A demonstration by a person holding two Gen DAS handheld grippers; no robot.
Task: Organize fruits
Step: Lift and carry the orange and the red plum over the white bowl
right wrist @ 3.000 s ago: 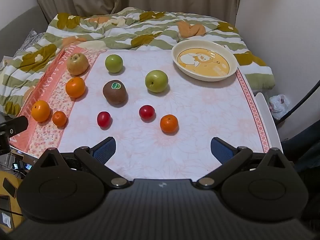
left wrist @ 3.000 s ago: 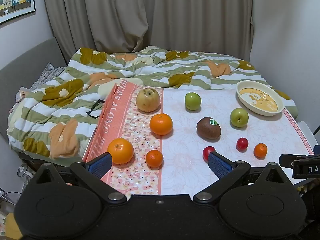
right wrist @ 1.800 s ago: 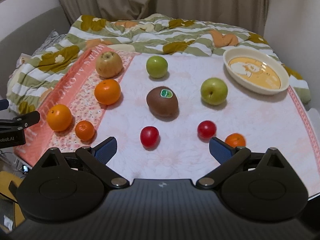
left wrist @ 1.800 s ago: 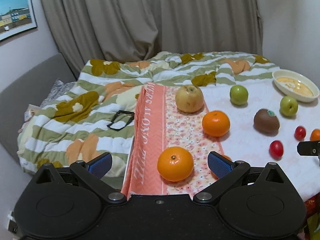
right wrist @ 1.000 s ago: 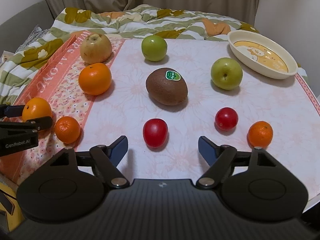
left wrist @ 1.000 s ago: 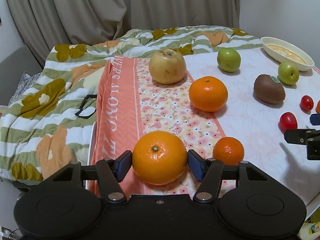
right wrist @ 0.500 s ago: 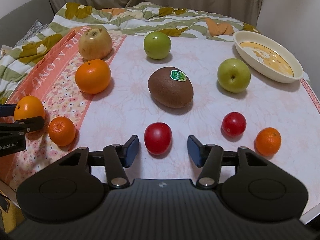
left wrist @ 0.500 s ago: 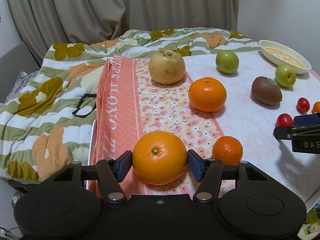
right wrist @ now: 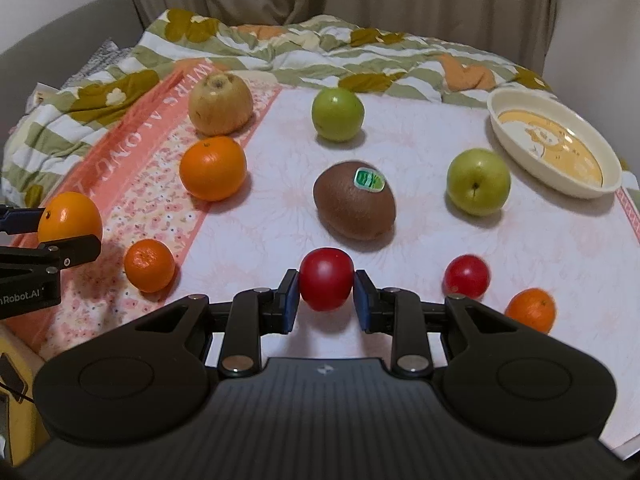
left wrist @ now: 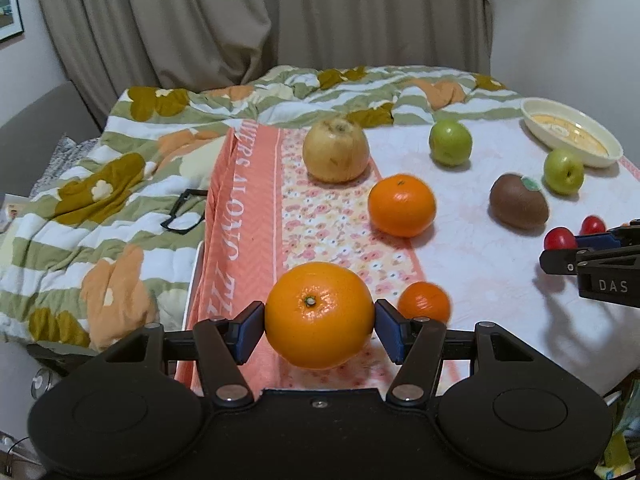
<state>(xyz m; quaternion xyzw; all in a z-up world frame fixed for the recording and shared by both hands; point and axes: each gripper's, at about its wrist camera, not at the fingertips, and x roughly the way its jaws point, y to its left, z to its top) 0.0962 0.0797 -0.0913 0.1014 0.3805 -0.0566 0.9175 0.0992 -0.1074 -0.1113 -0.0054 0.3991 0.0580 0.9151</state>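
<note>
Both grippers hold fruit: left gripper clamps a big round orange, right gripper a small red tomato; the cream oval dish lies far right, nearer the right

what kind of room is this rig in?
Most likely a bedroom at home. A rumpled striped floral duvet lies just behind the cloth-covered table, full-length curtains hang along the back wall, and a pair of glasses rests on the bedding.

Glossy red tomato, fuzzy matt kiwi, patterned cloth table cover.
</note>
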